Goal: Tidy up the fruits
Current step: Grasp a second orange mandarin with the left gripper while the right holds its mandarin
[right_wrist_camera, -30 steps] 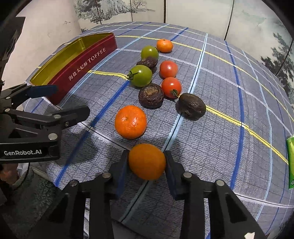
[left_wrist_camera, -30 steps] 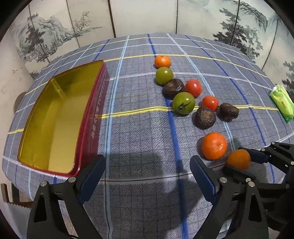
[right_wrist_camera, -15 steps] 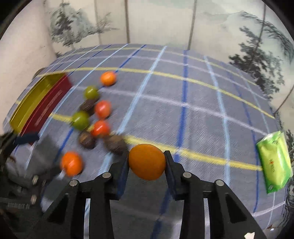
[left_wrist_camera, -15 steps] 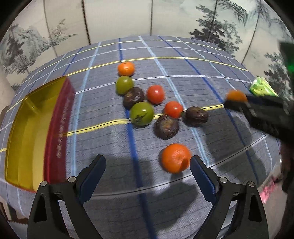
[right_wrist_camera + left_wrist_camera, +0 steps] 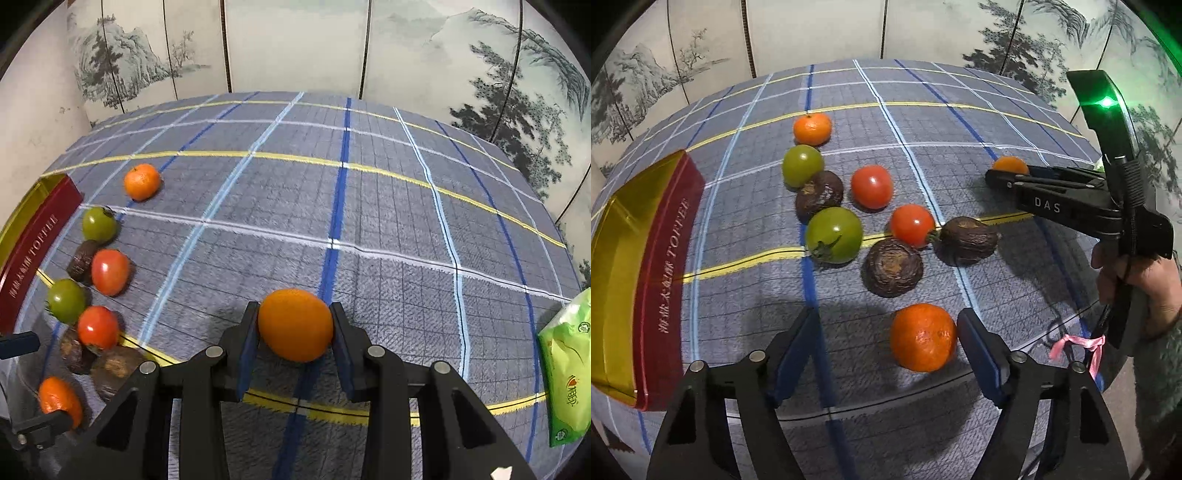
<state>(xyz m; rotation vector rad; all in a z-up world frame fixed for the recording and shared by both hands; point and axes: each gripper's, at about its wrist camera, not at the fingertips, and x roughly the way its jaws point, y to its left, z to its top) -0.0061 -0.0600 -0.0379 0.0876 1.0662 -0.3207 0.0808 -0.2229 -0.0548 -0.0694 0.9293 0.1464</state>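
Observation:
A mandarin lies on the plaid cloth between the fingers of my left gripper, close to the right pad. The left pad stands well clear, and the jaws are closing. My right gripper is shut on a smooth orange fruit and holds it above the cloth, to the right of the pile; from the left wrist view that same orange fruit shows at the tip of the right gripper. Behind the mandarin lie two green tomatoes, two red tomatoes, three dark wrinkled fruits and a far mandarin.
A red and gold toffee tin stands open at the left of the table. A green packet lies at the right edge. A person's hand grips the right tool. A painted folding screen closes off the back.
My right gripper has carried the orange fruit up and away to the right of the pile. My left gripper has moved onto the near mandarin, and its jaws have narrowed.

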